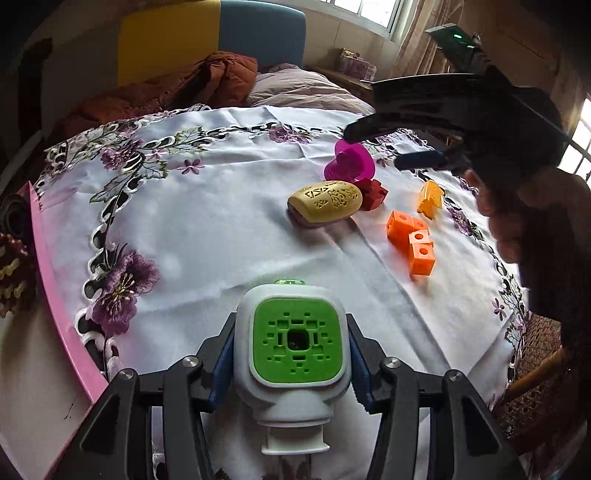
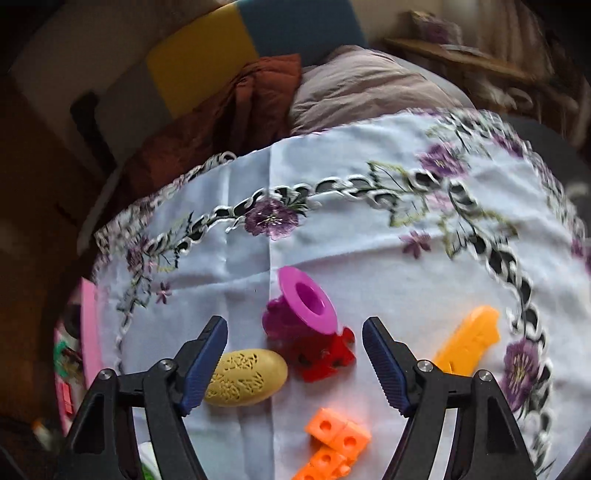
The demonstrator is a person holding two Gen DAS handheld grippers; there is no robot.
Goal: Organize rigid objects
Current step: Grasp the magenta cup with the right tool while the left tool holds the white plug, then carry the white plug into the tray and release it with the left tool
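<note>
Left wrist view shows the left gripper (image 1: 291,354) clamped on a white block with a green perforated face (image 1: 297,345), above the embroidered tablecloth (image 1: 207,236). Farther off lie a yellow carved oval (image 1: 325,201), magenta spool (image 1: 351,162), red piece (image 1: 373,192) and orange cubes (image 1: 412,240). The right gripper (image 2: 295,363) hangs spread wide over them, gripping nothing.

Daylight from windows (image 1: 373,14), dim fisheye edges, soft shadows on tablecloth (image 1: 221,229), right-wrist view perhaps motion-blurred.

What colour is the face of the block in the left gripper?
Bright green, framed in white; the left wrist view shows it best.
</note>
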